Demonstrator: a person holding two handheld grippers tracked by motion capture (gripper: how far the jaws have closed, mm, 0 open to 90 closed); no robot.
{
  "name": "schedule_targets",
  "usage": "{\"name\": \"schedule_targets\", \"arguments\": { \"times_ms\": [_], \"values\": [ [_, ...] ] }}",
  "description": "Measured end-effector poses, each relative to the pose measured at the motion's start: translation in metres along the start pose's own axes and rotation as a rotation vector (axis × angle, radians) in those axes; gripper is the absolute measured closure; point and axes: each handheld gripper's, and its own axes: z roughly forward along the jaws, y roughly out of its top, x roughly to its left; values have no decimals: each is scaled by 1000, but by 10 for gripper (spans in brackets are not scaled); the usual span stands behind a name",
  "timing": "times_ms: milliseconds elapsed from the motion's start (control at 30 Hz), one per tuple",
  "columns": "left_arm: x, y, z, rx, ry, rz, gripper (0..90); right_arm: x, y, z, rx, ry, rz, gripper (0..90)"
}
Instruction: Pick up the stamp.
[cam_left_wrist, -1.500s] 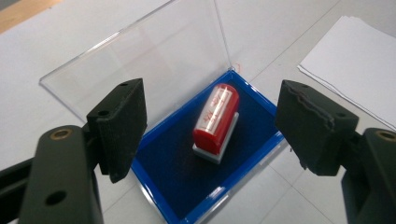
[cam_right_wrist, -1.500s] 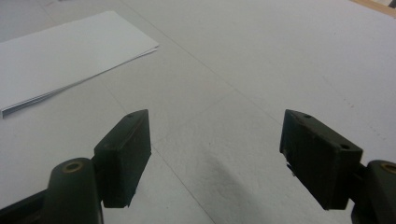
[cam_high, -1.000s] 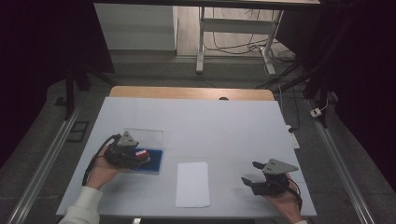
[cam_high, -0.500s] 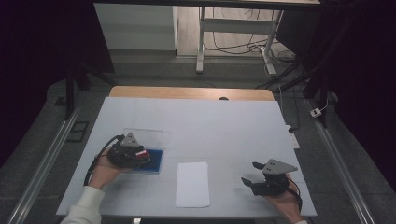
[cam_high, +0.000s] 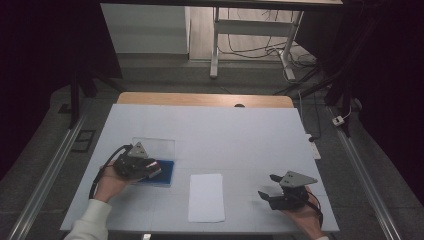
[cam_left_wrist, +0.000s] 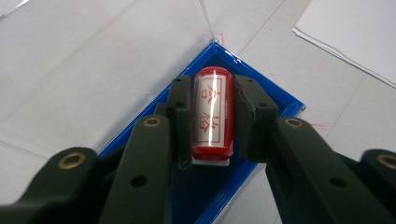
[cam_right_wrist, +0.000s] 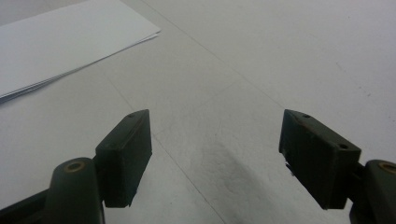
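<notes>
the red stamp (cam_left_wrist: 211, 116) is sitting between your left gripper (cam_left_wrist: 212, 119)'s jaws, over the blue ink pad tray (cam_left_wrist: 275, 100) at the left of the table (cam_high: 240, 135). going from the largest risk down: you are pinching a smooth round barrel from its sides, so it is liable to roll or slip out if you are lifting with a tilt. the clear lid (cam_high: 160, 146) is lying just behind the tray, and a careless sweep is likely to knock it. the white paper (cam_high: 206, 197) is lying loose mid-table, so a press there risks sliding it and smearing the print. your right gripper (cam_right_wrist: 215, 158) is hovering spread wide and empty above bare table, near the paper's edge, not pinning it.
</notes>
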Motion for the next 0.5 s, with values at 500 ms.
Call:
{"name": "schedule_targets", "arguments": {
  "times_ms": [500],
  "values": [
    [-1,2,-7,-33,3,-14,702,-1,-1,-1,-3,-9,6,269]
  ]
}}
